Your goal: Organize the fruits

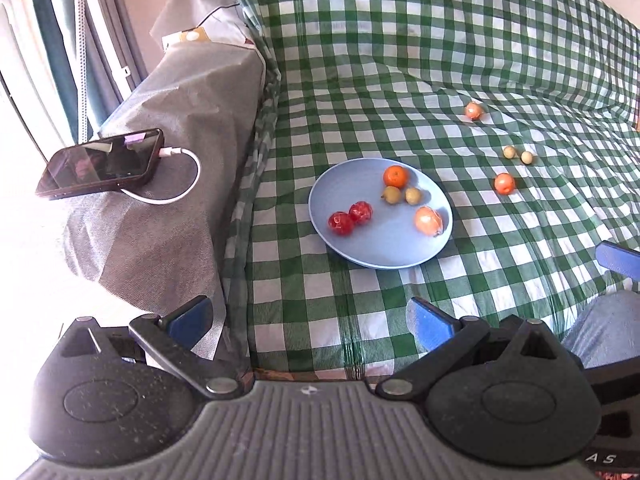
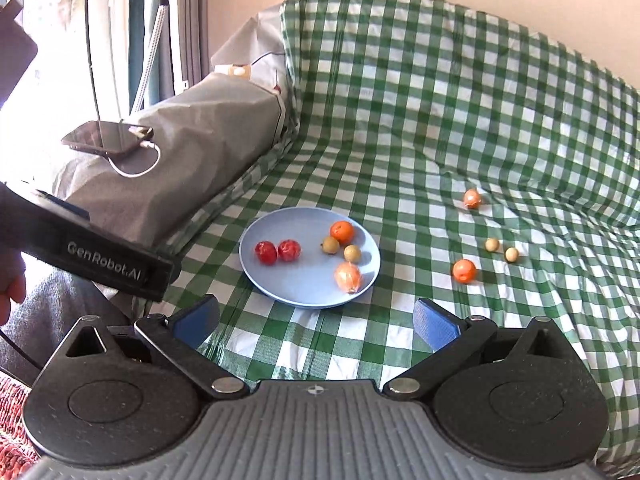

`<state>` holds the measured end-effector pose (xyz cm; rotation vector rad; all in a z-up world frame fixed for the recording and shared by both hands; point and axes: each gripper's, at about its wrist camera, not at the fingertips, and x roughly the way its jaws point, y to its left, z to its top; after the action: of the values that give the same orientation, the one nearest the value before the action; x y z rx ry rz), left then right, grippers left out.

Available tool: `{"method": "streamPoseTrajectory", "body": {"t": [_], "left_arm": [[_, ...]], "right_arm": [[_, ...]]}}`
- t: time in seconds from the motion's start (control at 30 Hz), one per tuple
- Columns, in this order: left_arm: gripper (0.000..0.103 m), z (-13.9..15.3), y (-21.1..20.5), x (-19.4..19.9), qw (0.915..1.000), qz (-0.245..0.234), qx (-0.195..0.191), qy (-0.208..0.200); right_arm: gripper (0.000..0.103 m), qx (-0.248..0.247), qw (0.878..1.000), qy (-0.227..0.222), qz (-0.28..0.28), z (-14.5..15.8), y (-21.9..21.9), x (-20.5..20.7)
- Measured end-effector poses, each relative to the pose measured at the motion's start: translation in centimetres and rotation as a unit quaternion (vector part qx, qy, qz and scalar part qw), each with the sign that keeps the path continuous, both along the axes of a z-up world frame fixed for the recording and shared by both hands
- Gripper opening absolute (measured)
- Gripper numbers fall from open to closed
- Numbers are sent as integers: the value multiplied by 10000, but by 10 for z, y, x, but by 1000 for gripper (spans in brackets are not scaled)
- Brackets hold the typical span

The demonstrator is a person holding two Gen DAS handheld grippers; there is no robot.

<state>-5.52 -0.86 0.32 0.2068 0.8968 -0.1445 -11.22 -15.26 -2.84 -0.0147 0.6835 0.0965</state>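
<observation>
Here, both views down onto a green-and-white checked cloth [image 2: 440, 100] draped over a seat and backrest

Left gripper [image 1: 310, 320]: jaws spread wide, blue pads empty, low over the cloth's near edge, short of the plate

Right gripper [image 2: 316, 320]: jaws spread wide, nothing between the pads, likewise short of the plate

Light blue plate [image 2: 288, 284] flat on the cloth, holding six fruits:
- two red fruits [image 2: 277, 251] side by side, touching, on its left part
- one orange fruit [image 2: 342, 231] at the far rim
- two small yellow-green fruits [image 2: 341, 249] just in front of the orange one
- one pale orange netted fruit [image 2: 348, 277] near the front right rim

Loose on the cloth, right of the plate and well apart from it:
- orange fruit [image 2: 464, 271] nearest
- two small pale round fruits [image 2: 501, 249] side by side beyond it
- small netted orange fruit [image 2: 472, 198] farthest back

Grey covered armrest [image 2: 192, 152] left of the cloth, with a dark phone [image 2: 106, 141] lying on top, white cable [image 2: 140, 168] plugged in

Black body of the left gripper crossing the right wrist view at left, marked "GenRobot.AI"
</observation>
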Motion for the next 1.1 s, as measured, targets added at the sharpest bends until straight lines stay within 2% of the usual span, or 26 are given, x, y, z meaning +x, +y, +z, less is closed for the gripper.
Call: {"method": "streamPoseTrajectory", "body": {"t": [0.37,1.1], "left_arm": [[103,6,1,-8,9999,-30,-26,-104],[103,-1,1,-4,10000,-92,2,-4]], "right_arm": [[102,-41,9999,-142,3,6,6,-10],[102,-37,10000,-1,52,-1,9,-5]]}}
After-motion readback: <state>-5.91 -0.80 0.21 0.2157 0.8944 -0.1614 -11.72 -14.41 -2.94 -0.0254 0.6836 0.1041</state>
